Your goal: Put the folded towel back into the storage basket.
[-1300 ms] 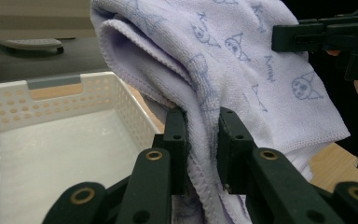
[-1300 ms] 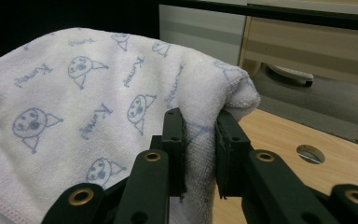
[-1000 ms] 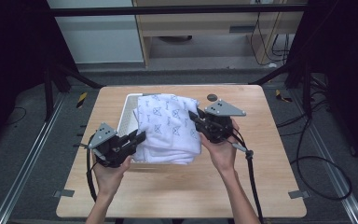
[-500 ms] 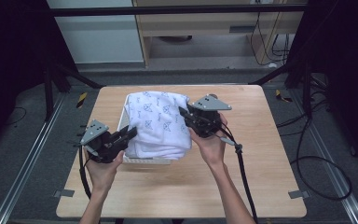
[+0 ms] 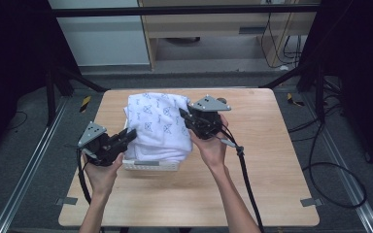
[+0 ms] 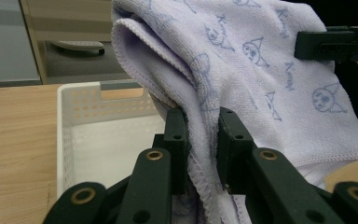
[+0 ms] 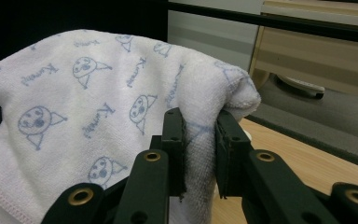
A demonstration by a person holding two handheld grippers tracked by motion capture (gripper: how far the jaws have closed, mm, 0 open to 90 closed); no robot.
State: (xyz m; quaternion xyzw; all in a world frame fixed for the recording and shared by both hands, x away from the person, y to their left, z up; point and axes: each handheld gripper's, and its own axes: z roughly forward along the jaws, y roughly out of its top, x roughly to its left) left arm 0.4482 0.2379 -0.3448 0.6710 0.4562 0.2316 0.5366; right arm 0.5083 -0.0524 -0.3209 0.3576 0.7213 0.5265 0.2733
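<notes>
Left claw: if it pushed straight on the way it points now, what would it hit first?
The towel. The left claw is already shut on a fold of it, so it would press deeper into the cloth. Beyond the towel, roughly in line, sits the right claw, though depth is hard to judge.

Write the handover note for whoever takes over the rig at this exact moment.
Left tool: shut on the towel, gripping its near-left edge.
Right tool: shut on the towel, gripping its right-hand fold.
Towel: folded, held between both tools above the white basket, draping over the basket's front.
Basket: on the wooden table; the part in sight looks empty.
Done: towel folded and brought over the basket.
Left: lower it inside, open both tools, withdraw.
</notes>
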